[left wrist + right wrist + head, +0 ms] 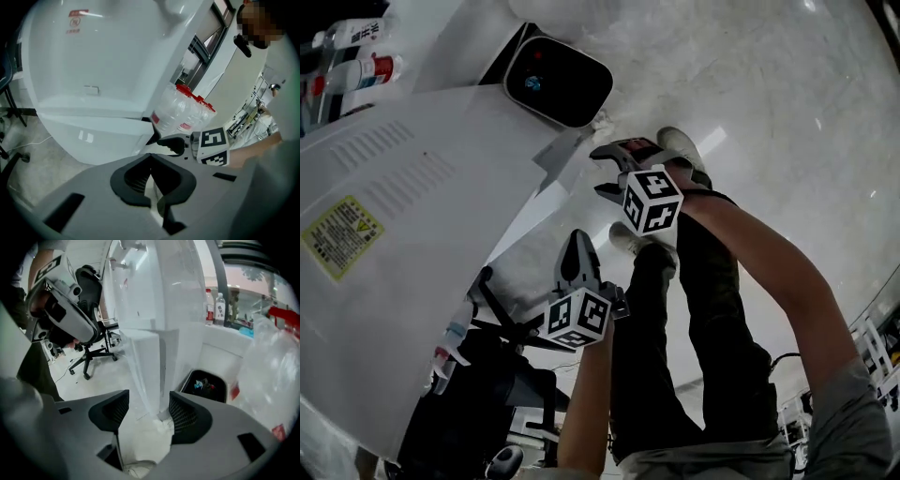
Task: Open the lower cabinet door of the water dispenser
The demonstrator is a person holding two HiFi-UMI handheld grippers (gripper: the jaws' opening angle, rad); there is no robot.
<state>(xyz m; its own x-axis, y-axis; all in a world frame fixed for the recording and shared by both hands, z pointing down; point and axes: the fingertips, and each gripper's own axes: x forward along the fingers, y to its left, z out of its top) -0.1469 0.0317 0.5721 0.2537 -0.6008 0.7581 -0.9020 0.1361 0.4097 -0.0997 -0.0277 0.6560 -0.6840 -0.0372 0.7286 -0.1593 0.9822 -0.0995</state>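
The white water dispenser (pixel 412 216) fills the left of the head view. Its lower cabinet door (pixel 93 136) shows a dark gap at its right edge, and a white panel edge (pixel 565 150) juts out toward my right gripper (pixel 605 172). That gripper (pixel 149 411) is open; the door's upright edge (pixel 152 362) lies in line with the gap between its jaws, and the pads are clear of it. My left gripper (pixel 575 246) hangs beside the dispenser, lower in the picture. It (pixel 152 161) is shut with nothing in it.
A black-rimmed waste bin (pixel 558 80) stands beside the dispenser, near a pack of red-capped water bottles (pixel 183 110). More bottles (pixel 356 70) stand at the top left. A black office chair (pixel 91 348) is on the pale floor. The person's legs and shoes (pixel 680 150) are below the grippers.
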